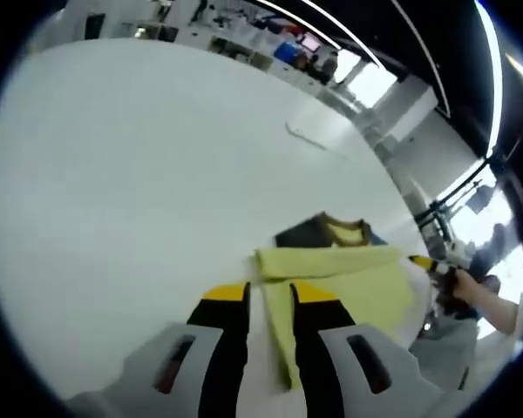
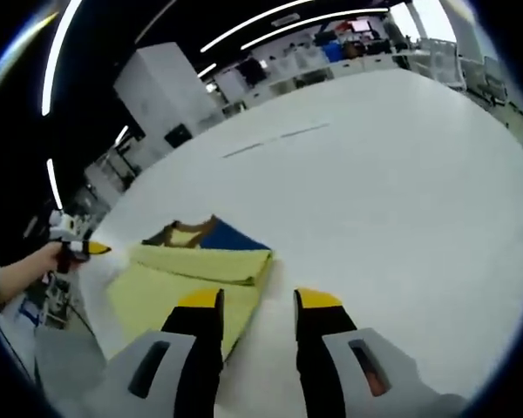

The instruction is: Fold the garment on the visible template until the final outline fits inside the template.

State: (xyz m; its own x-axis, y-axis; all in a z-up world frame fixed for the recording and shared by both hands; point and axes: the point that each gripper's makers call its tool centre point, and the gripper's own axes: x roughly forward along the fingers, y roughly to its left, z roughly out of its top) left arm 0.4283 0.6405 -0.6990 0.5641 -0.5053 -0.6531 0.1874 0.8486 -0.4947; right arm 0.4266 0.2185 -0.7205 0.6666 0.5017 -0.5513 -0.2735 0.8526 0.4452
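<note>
White and wide, the counter carries the work under long ceiling lights, with desks and shelves far behind. On it lies one garment, yellow with a dark blue part and a brown neckline, already folded into a compact block near the counter's edge. I see two thin grey lines far from it; whether they belong to the template I cannot tell.

Left hand-held gripper hovers above the cloth's near edge, its jaws a little apart and holding nothing. Right hand-held gripper stands beside the fold's corner, jaws open wider, also empty.

To do this step well, I judge each hand-held gripper should take one corner of the same edge, lift low, and lay the fold flat, so that no layer slides out.

Count: one counter, one garment, two hand-held grippers. In each view the other hand-held gripper's yellow tip appears beyond the garment, with the person's hand on it.
</note>
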